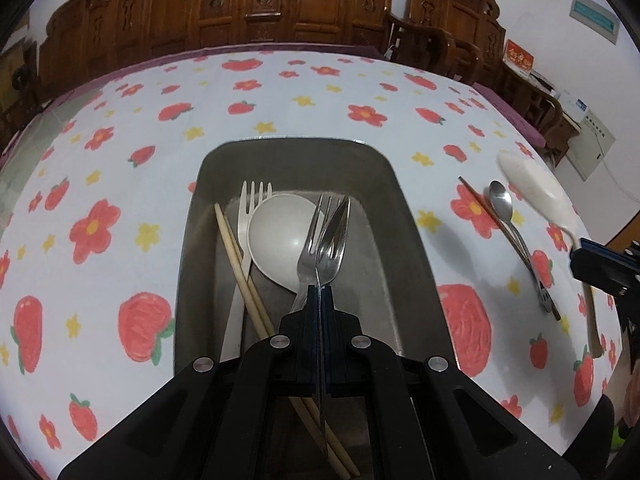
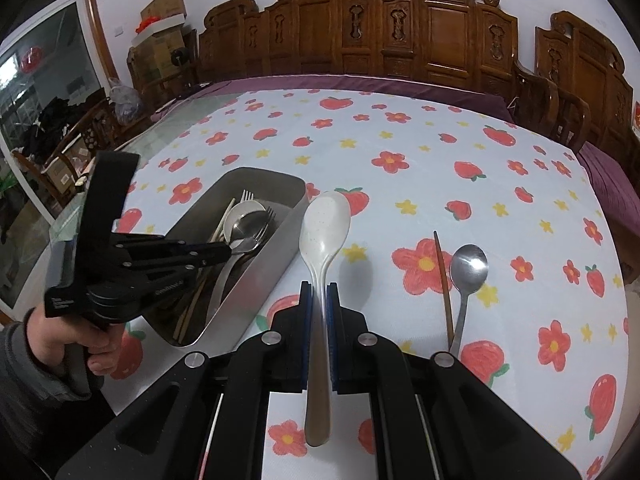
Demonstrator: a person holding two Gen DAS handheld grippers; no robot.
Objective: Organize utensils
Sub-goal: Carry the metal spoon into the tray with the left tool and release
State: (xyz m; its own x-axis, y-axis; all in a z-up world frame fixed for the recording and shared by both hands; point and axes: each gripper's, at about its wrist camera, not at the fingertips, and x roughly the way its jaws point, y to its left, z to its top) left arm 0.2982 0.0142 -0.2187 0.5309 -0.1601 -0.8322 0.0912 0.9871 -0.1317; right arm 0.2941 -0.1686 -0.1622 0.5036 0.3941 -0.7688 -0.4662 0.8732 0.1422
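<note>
A white tablecloth (image 2: 440, 184) printed with red flowers, strawberries and small yellow stars covers the table, with a purple cloth (image 2: 608, 184) showing along its far and right edges. Beyond it, carved dark wooden chairs (image 2: 400, 28) stand in a row against a pale wall. To the far left of the right gripper, cardboard boxes (image 2: 160, 36) are stacked in a corner beside a glass door (image 2: 44, 80).

The left gripper (image 1: 320, 292) has its jaws pressed together on the handle of a steel fork (image 1: 334, 232), held above a metal tray (image 1: 404, 240). In the tray, just ahead of its fingertips, lie a second steel fork (image 1: 308, 248), a white ladle spoon (image 1: 280, 232), a white plastic fork (image 1: 246, 208) and pale wooden chopsticks (image 1: 240, 264). A person's hand (image 2: 94, 344), in a grey sleeve (image 2: 24, 380), grips this tool.

The right gripper (image 2: 319, 300) is clamped nearly closed on the handle of a speckled white serving spoon (image 2: 324, 232), lifted off the cloth just right of the tray. To this gripper's right, a steel spoon (image 2: 468, 268) and a single dark red-brown chopstick (image 2: 442, 280) lie side by side on the cloth.
</note>
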